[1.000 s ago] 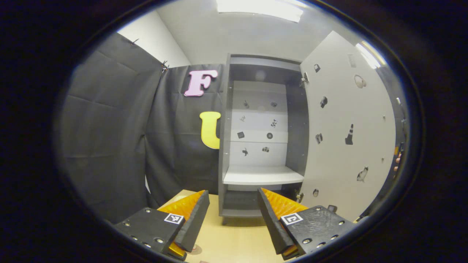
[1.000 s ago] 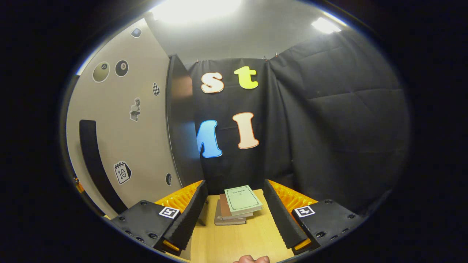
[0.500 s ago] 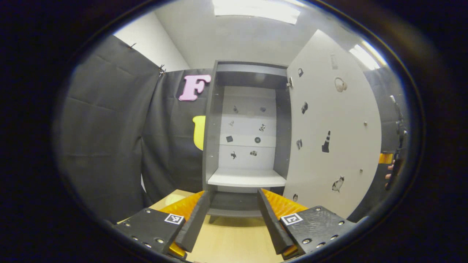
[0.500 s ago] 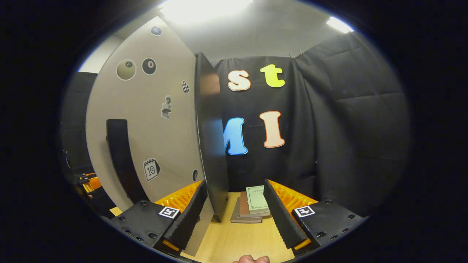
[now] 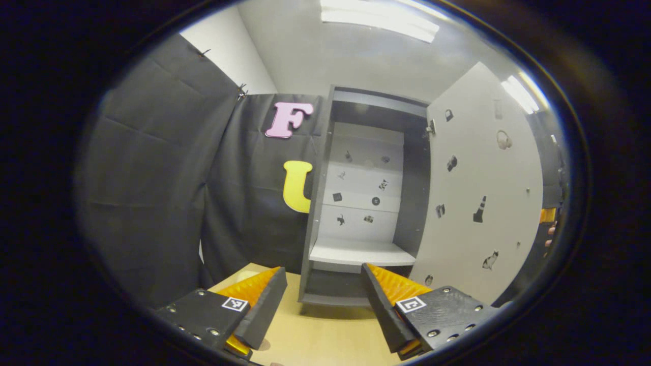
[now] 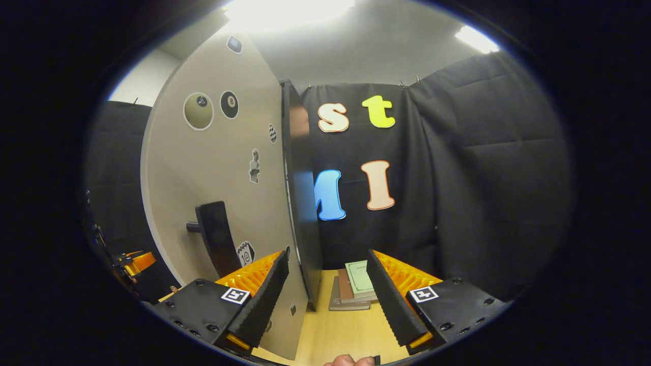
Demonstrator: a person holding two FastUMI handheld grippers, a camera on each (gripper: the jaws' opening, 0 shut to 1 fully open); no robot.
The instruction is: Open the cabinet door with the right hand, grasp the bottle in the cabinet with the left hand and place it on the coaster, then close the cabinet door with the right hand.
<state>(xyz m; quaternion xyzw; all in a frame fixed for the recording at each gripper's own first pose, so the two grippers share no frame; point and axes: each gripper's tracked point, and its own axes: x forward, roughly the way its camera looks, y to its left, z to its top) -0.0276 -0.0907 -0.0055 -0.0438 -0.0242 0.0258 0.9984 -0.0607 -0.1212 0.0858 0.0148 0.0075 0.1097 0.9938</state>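
The grey cabinet (image 5: 356, 132) stands open on the wooden table, with a pale shelf (image 5: 361, 252) inside and small stickers on its back wall. Its door (image 5: 478, 193) is swung out to the right. My left gripper (image 5: 323, 284) is open, short of the cabinet's bottom opening and holding nothing. In the right gripper view the door's outer face (image 6: 218, 168) carries a black handle (image 6: 216, 236), just left of my open right gripper (image 6: 328, 264). The right gripper's left finger (image 6: 264, 300) lies beside the door's lower edge. Nothing is between its fingers.
A stack of books (image 6: 356, 287) lies on the table (image 6: 335, 330) beyond the right gripper, by the cabinet's dark side (image 6: 302, 203). Black cloth walls close in on both sides. A fingertip (image 5: 549, 243) shows past the door's far edge.
The right gripper view has turned toward the door's outer face, and the handle now stands lower and closer to its left finger. The left gripper has swayed a little; the cabinet stays open.
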